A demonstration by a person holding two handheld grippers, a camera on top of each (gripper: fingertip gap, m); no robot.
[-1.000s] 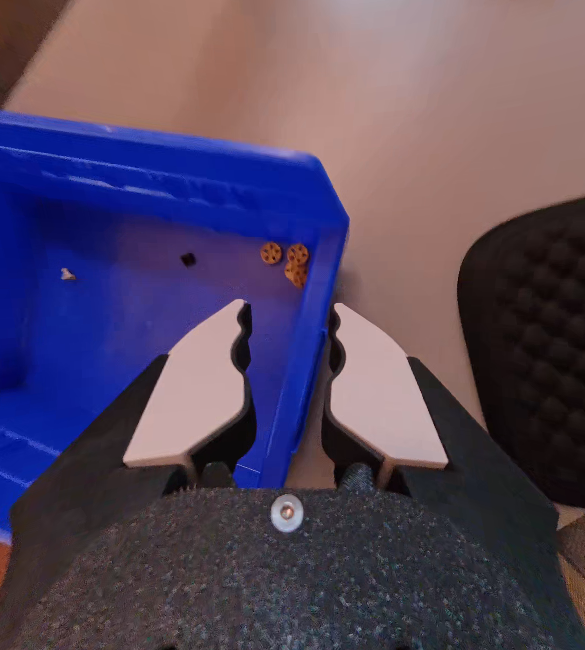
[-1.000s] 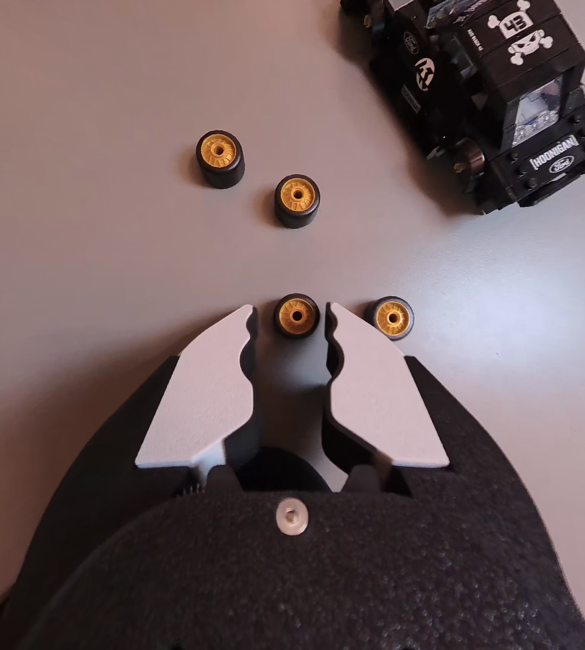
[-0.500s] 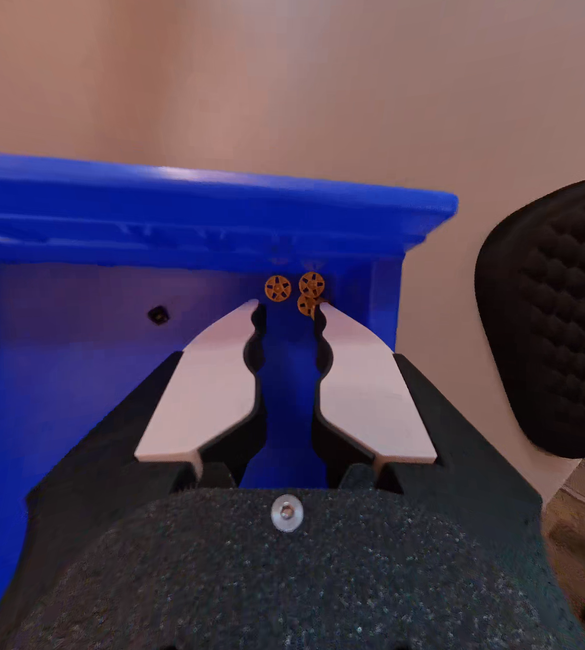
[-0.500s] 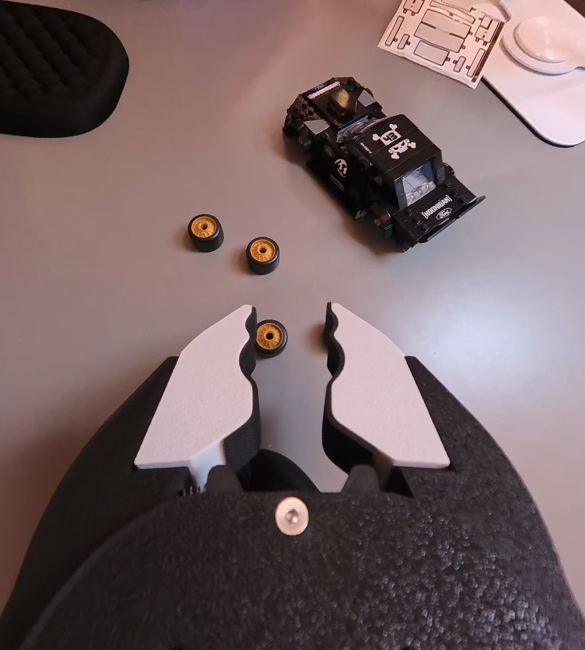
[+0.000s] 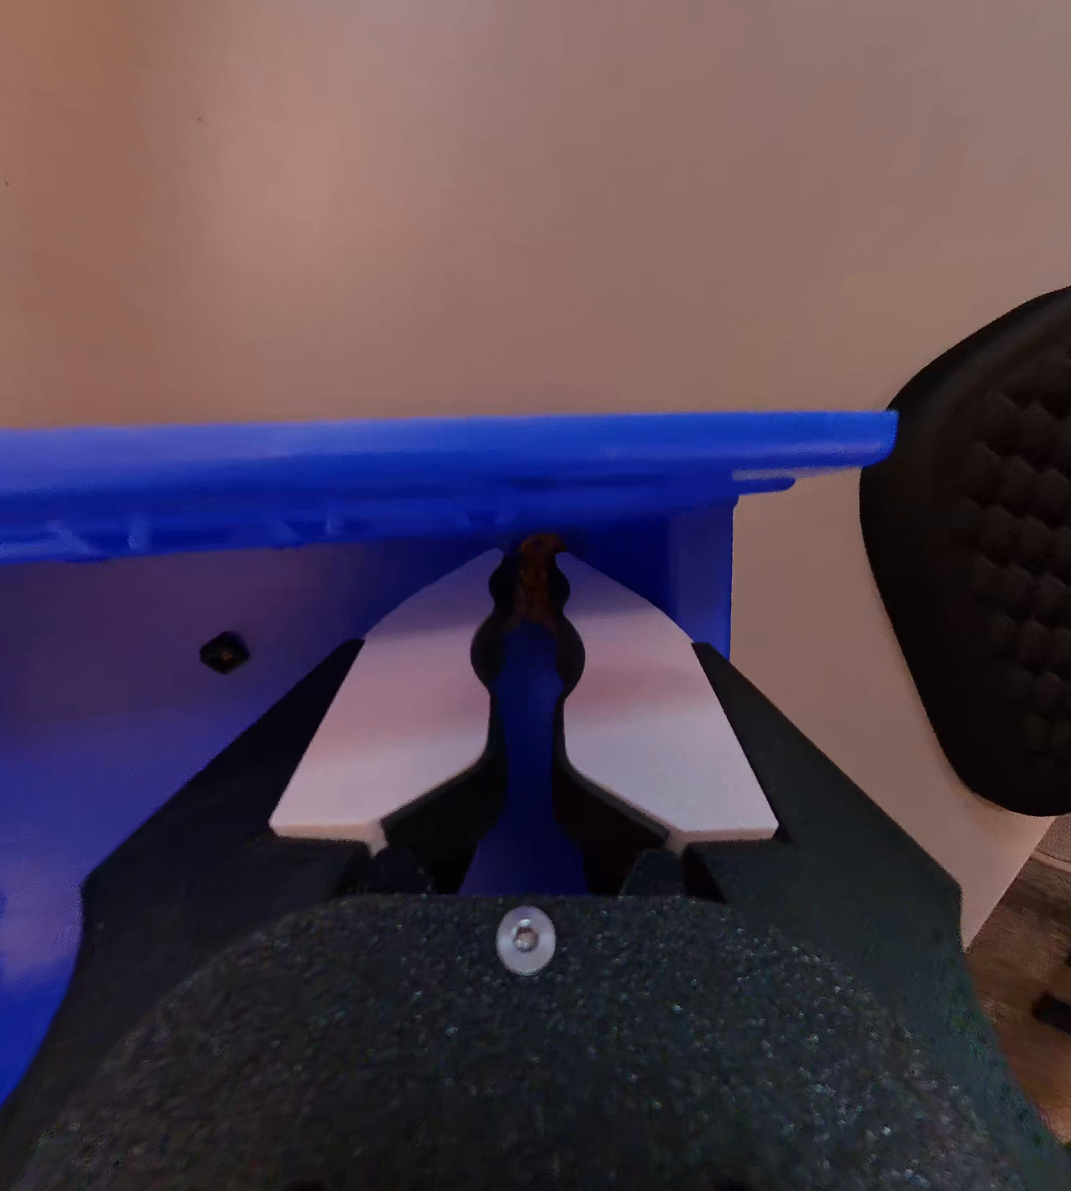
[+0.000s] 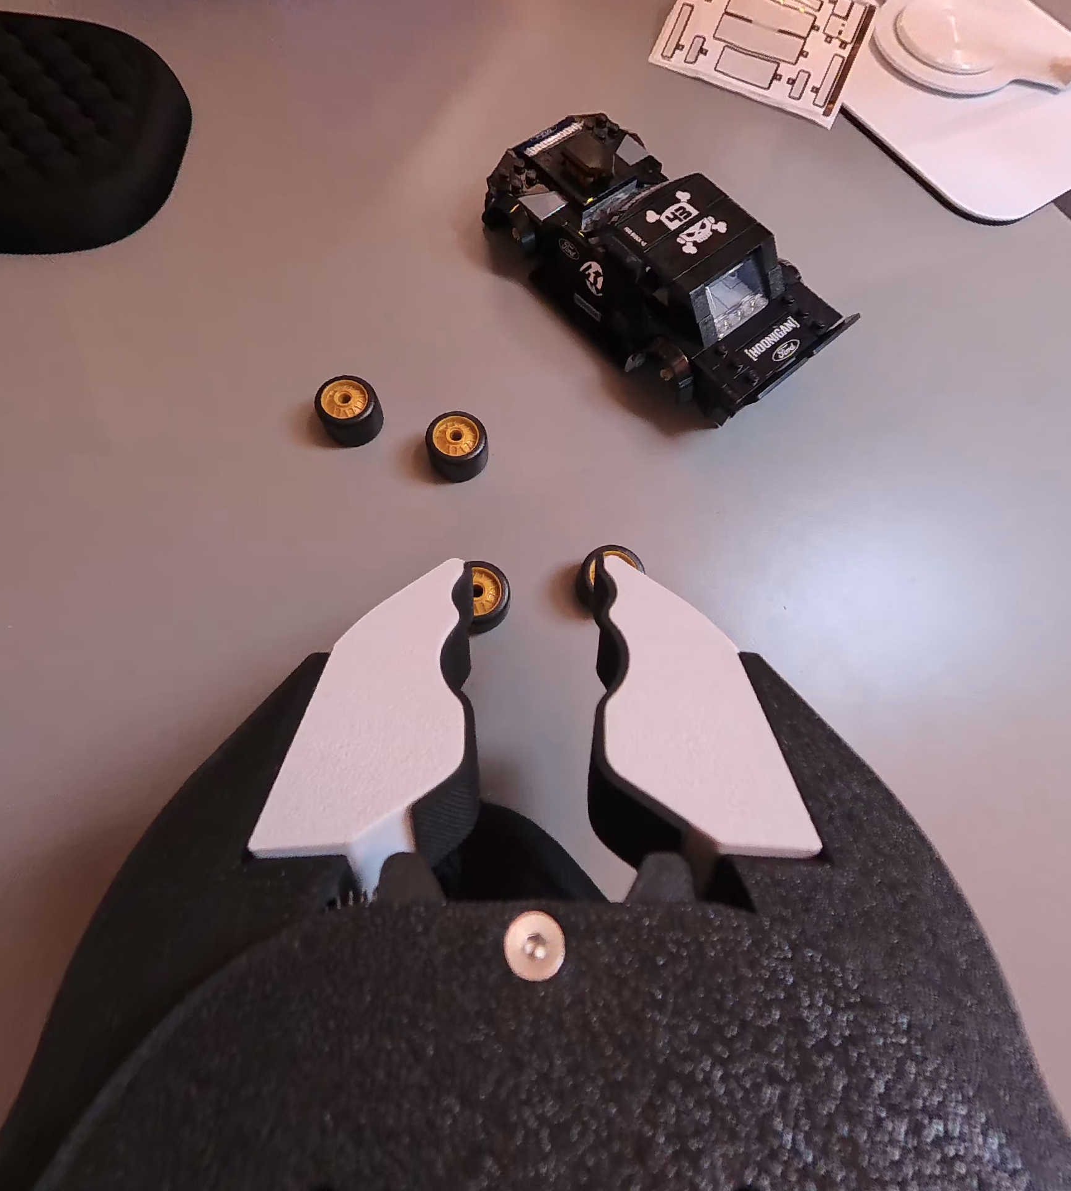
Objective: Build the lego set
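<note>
the left gripper (image 5: 531, 567) reached deep into the blue bin (image 5: 391, 464), pinching what looked like a small orange part (image 5: 536, 548) (dim there); a thin hold could drop it. the right gripper (image 6: 529, 580) hung spread over four wheels (image 6: 453, 446) and could knock them, the black car (image 6: 661, 283) beyond.

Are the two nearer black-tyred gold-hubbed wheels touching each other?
Apart. Right wrist view shows bare grey table between the left wheel and right wheel.
</note>
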